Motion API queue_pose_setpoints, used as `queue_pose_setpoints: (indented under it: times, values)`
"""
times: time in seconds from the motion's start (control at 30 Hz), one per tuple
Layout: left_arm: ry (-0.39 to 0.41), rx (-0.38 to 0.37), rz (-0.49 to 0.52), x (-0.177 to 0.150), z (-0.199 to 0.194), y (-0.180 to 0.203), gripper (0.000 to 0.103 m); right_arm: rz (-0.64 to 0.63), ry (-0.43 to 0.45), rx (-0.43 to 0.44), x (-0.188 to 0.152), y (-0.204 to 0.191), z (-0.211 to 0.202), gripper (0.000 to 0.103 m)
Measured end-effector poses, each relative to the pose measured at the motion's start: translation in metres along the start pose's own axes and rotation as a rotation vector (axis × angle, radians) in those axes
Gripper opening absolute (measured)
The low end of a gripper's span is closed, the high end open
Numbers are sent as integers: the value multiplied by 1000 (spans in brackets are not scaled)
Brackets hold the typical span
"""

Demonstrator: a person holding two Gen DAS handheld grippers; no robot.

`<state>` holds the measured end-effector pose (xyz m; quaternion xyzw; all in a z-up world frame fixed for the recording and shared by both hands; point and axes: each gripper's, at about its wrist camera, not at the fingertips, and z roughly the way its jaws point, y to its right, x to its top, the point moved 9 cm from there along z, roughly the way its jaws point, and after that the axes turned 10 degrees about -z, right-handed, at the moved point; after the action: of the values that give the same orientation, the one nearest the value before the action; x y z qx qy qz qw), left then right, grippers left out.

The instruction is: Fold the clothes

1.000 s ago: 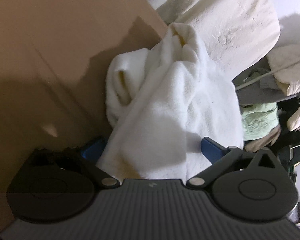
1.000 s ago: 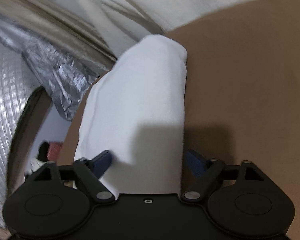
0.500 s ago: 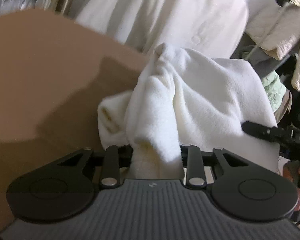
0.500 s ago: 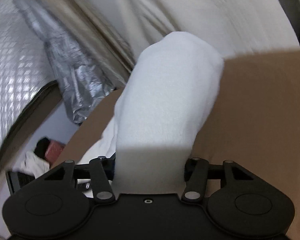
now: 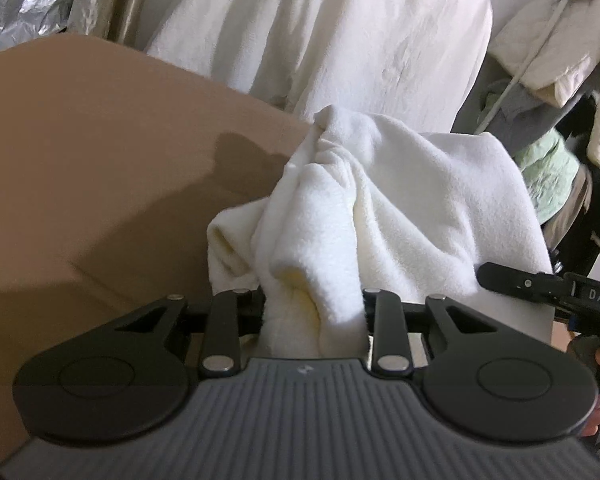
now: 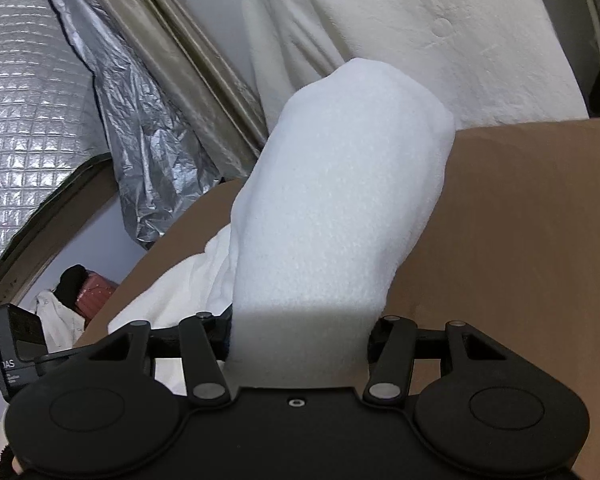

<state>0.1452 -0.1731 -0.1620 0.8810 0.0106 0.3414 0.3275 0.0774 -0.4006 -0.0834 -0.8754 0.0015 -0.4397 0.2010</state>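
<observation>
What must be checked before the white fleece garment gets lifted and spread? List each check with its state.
1. Left gripper jaws clamped on a bunched fold of the white fleece garment: ok.
2. Right gripper jaws clamped on a thick roll of the garment: ok.
3. Garment lying flat on the brown table: not ok, it is heaped and twisted.
4. Each grip on a single layer: not ok, both hold bundles.
5. Grips at matching corners or hems: cannot tell.
</observation>
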Motion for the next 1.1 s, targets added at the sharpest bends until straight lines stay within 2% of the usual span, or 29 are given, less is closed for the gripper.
queue_pose_setpoints:
  times: [0.27,0.53,0.67,0.8,0.9,0.97,1.1]
  values:
    - [-10,31,36,-9,9,0,29,71,-14,-42,-21,23,2,59]
    - [4,42,27,-8,4,-8,28,-102,3,-142,-8,-12,1,58]
    - [55,81,96,-1,-10,3,28,-124,30,-165,10,-33,-12,56]
    - [113,138,115,16,-39,-1,28,-209,47,-161,30,-64,-11,55]
    - [176,167,61,40,-78,-16,28,-279,79,-116,43,-100,-10,54]
    - [222,187,17,57,-111,-28,28,-338,105,-70,50,-129,-10,54]
    - [312,283,19,80,-172,-43,28,-411,146,47,62,-185,-8,54]
